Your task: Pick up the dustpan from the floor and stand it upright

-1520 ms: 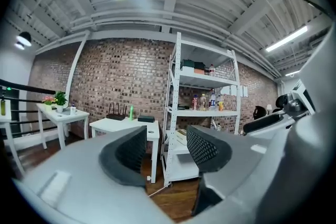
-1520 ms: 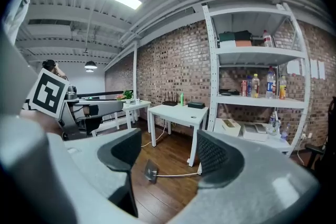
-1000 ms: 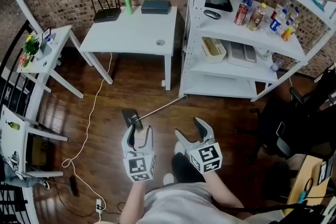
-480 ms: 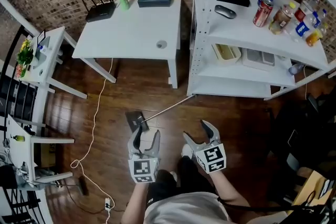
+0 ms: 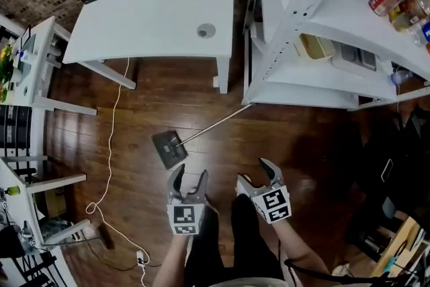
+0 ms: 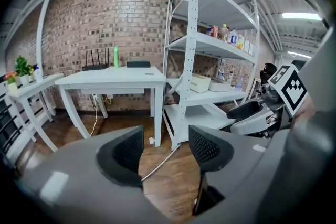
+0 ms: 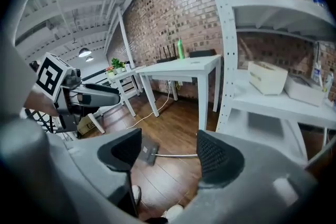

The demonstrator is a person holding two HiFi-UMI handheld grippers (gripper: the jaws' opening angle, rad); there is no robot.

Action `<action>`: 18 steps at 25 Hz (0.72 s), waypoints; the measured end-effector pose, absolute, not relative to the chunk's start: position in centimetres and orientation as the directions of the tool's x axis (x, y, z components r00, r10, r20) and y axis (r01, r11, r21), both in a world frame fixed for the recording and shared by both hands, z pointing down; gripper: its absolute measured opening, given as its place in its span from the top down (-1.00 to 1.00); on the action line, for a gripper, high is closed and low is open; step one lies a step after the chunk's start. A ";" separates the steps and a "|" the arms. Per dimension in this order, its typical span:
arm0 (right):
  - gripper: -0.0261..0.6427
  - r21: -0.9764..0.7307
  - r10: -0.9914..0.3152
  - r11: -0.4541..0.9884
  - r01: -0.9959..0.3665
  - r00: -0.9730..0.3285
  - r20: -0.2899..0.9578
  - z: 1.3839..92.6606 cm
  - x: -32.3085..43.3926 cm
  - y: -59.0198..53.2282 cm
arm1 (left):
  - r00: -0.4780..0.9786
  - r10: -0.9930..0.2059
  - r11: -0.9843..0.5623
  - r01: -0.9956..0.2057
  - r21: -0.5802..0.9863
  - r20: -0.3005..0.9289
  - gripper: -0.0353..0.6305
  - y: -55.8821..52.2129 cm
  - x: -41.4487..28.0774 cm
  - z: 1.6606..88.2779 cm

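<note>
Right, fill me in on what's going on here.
A person holds a two-jaw gripper in each hand above the wooden floor. The left gripper and the right gripper are both open and empty. The long-handled dustpan lies flat on the floor just ahead of them, its metal handle reaching toward the foot of the white shelving unit. Neither gripper touches it yet, so the pick-up has not begun.
</note>
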State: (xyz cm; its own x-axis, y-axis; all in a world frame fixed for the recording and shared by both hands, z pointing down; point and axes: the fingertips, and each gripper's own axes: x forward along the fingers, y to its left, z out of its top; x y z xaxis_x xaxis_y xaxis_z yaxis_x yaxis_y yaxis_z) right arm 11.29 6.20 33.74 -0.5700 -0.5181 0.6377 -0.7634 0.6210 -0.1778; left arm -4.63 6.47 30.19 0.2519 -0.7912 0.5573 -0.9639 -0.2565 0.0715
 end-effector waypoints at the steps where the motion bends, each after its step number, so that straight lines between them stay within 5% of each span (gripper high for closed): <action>1: -0.02 -0.197 -0.510 0.608 -0.769 -0.569 0.645 35.6 10.9 6.4 | 0.253 -0.780 -0.257 -0.963 0.075 0.572 0.06 6.5 -5.2 32.2; 18: -0.02 -0.483 -0.510 0.367 -0.795 -0.606 0.611 75.5 8.3 0.1 | 0.330 -0.713 -0.364 -0.928 0.075 0.619 0.06 2.9 -9.7 65.6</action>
State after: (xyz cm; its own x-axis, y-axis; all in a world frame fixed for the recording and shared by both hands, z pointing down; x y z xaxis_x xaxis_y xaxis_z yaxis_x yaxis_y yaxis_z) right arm 8.32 0.12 75.45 -0.6061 -0.5098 0.6105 -0.7951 0.3674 -0.4825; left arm -9.73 2.89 65.59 0.3302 -0.7130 0.6186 -0.9282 -0.3645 0.0754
